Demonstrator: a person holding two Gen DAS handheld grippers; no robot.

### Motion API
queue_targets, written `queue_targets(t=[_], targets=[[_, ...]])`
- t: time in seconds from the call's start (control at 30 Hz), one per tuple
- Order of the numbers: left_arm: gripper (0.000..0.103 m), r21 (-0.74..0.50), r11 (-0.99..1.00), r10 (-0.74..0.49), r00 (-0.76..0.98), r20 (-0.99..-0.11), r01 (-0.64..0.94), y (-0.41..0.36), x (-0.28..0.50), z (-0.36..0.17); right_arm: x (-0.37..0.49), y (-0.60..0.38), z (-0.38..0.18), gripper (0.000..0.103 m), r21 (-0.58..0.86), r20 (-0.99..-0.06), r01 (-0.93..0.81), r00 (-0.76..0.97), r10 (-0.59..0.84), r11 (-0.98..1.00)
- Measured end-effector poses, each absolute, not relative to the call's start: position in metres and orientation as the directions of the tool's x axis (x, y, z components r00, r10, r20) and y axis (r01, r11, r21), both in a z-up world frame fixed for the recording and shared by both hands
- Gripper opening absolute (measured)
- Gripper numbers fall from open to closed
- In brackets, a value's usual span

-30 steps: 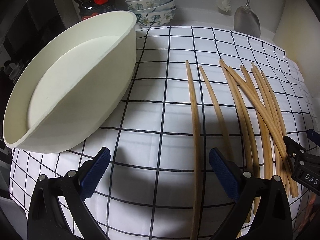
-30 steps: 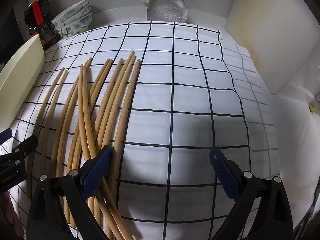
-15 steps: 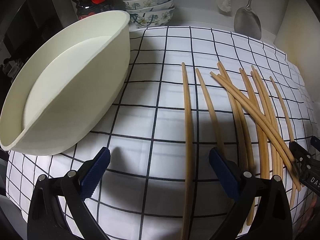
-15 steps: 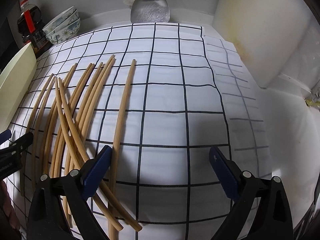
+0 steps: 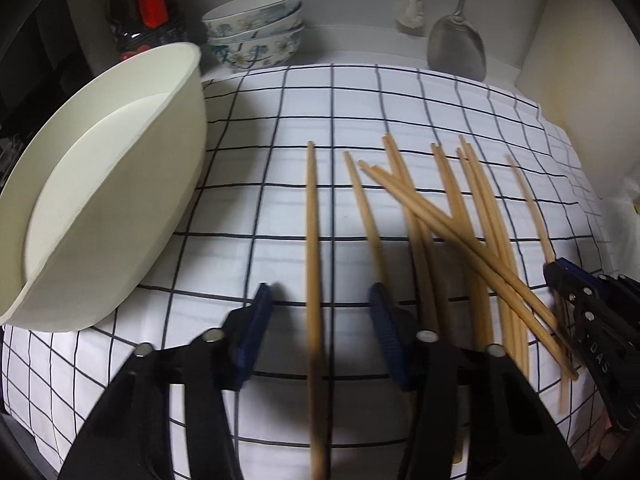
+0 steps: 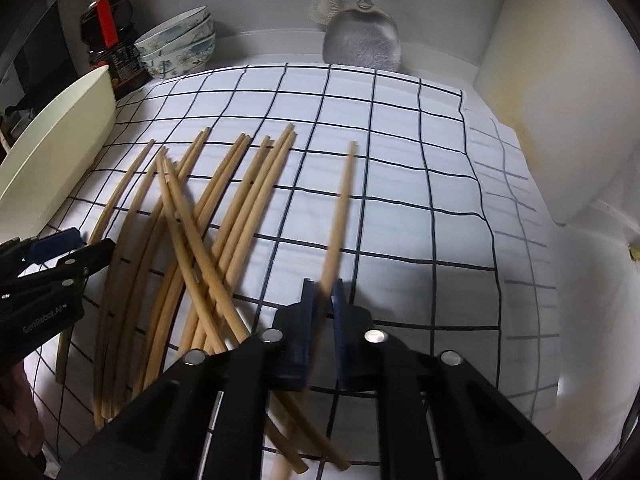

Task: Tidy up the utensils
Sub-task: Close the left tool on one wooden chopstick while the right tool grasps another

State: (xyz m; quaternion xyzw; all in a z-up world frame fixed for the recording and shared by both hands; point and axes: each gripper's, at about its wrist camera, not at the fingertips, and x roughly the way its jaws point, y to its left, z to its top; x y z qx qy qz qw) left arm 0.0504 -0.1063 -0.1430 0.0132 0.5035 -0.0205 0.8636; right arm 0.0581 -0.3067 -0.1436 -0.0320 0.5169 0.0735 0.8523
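Observation:
Several bamboo chopsticks (image 5: 460,232) lie fanned and crossed on a white checked cloth (image 5: 260,200). My left gripper (image 5: 320,312) straddles the leftmost chopstick (image 5: 313,240). Its jaws are closing and a gap still shows on each side of the stick. My right gripper (image 6: 323,300) is shut on a lone chopstick (image 6: 338,216), which sits apart to the right of the pile (image 6: 208,232). Each gripper shows at the edge of the other's view: the right gripper (image 5: 580,300) and the left gripper (image 6: 60,256).
A cream plastic basin (image 5: 100,200) leans at the cloth's left edge. Behind it stand a dark sauce bottle (image 5: 140,8) and stacked floral bowls (image 5: 256,28). A metal spatula (image 5: 456,48) and a brush (image 5: 408,8) hang at the back wall. A white board (image 6: 560,100) borders the right.
Both pairs of jaws went from wide open to narrow. The right pair shut on the lone chopstick; the left pair drew in around the leftmost one. The crossed sticks shifted slightly.

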Motion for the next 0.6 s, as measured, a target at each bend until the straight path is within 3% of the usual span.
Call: queue_targets(t=[0.13,0.6], targets=[[0.007,-0.001,0.997,-0.037,0.490,-0.871,0.073,-0.112,0.051,-0.142,0.058,-0.313,-0.144,0.006,0.067,-0.886,-0.139,0.446,0.123,0.988],[0.007,-0.047,0.995,-0.084,0.481,-0.873,0.088,-0.103,0.052,-0.131,0.054,-0.346,-0.136,0.006,0.121,-0.868,-0.041,0.480,0.126,0.992]])
